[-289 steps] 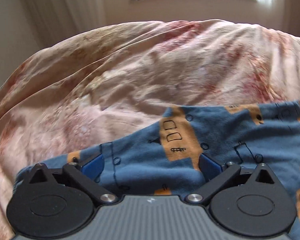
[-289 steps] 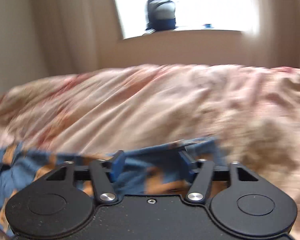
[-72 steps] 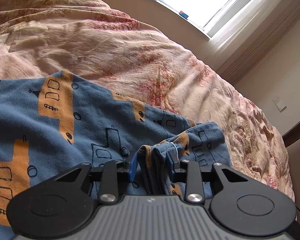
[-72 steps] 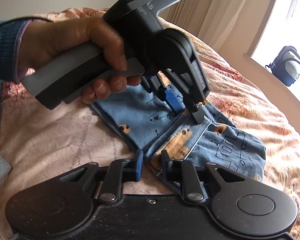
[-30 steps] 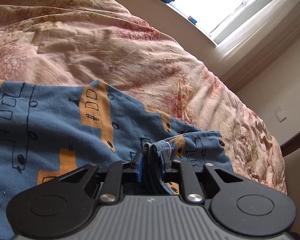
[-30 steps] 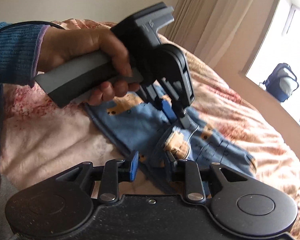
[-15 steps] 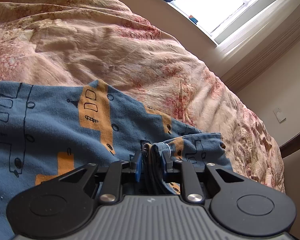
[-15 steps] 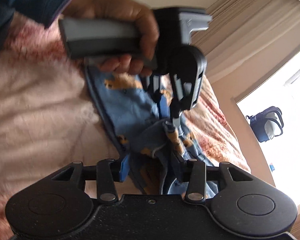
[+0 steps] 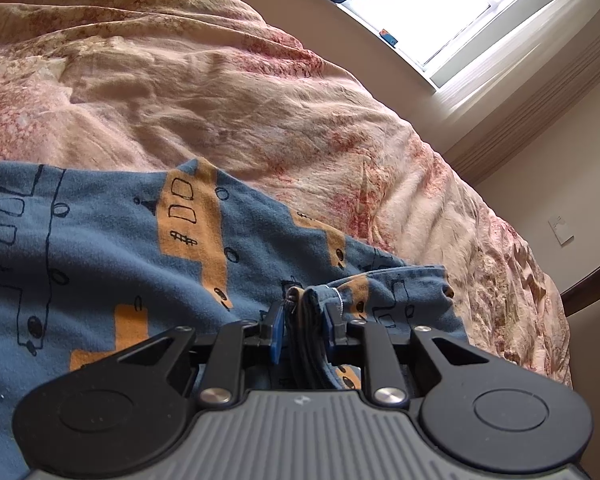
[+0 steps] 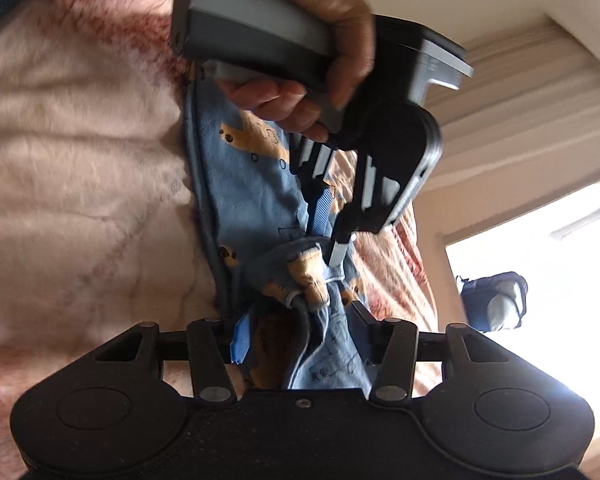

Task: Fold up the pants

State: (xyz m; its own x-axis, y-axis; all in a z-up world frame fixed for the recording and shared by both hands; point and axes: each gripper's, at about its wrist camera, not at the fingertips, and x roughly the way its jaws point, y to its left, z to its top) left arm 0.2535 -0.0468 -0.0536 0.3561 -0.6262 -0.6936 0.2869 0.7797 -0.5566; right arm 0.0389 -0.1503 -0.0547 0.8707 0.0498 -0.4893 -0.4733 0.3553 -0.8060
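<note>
Basically the pants (image 9: 100,264) lay spread on the bed (image 9: 260,92), soft and floppy, so best gripped at bunched hems. Left gripper (image 9: 304,326) was pinching a gathered edge; right gripper (image 10: 296,334) sat half-spread around loose fabric, apparently not clamped.

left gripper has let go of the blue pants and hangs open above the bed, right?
Not quite. The left gripper is shut on a bunched edge of the blue pants, as the left wrist view shows. It is above the bed.
</note>
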